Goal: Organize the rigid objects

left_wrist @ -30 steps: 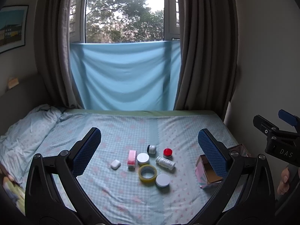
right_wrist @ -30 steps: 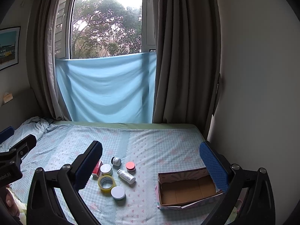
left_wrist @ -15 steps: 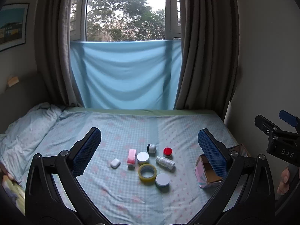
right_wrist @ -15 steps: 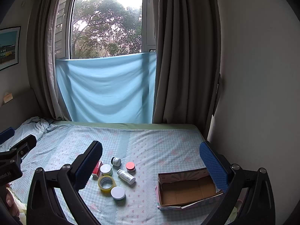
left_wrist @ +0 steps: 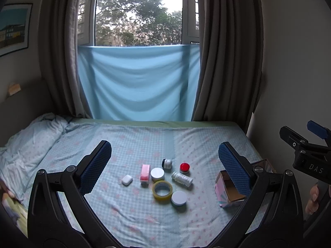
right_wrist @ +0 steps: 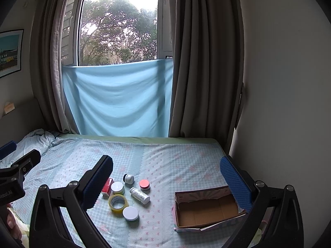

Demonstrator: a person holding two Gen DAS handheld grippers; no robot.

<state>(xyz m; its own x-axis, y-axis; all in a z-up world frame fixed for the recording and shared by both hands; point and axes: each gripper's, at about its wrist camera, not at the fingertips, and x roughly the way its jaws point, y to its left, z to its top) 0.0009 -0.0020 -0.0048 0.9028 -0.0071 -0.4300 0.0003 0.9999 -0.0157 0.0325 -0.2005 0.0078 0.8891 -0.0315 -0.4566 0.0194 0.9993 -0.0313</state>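
Small objects lie grouped on the bed: a yellow tape roll (left_wrist: 162, 190), a white bottle on its side (left_wrist: 182, 179), a red-capped jar (left_wrist: 184, 167), a dark jar (left_wrist: 166, 163), two white-lidded jars (left_wrist: 157, 174) (left_wrist: 179, 198), a pink box (left_wrist: 144, 172) and a white case (left_wrist: 127, 179). An open, empty cardboard box (right_wrist: 206, 208) sits to their right. My left gripper (left_wrist: 165, 161) is open and empty, held above and short of the group. My right gripper (right_wrist: 165, 177) is open and empty, between the group and the box.
The bed (left_wrist: 132, 142) has a light blue patterned sheet, rumpled bedding (left_wrist: 31, 136) at the far left, a wall (right_wrist: 279, 103) close on the right and curtains (left_wrist: 225, 62) with a blue cloth (left_wrist: 136, 82) behind.
The left wrist view has shifted very slightly; both grippers stay open and the objects have not moved.
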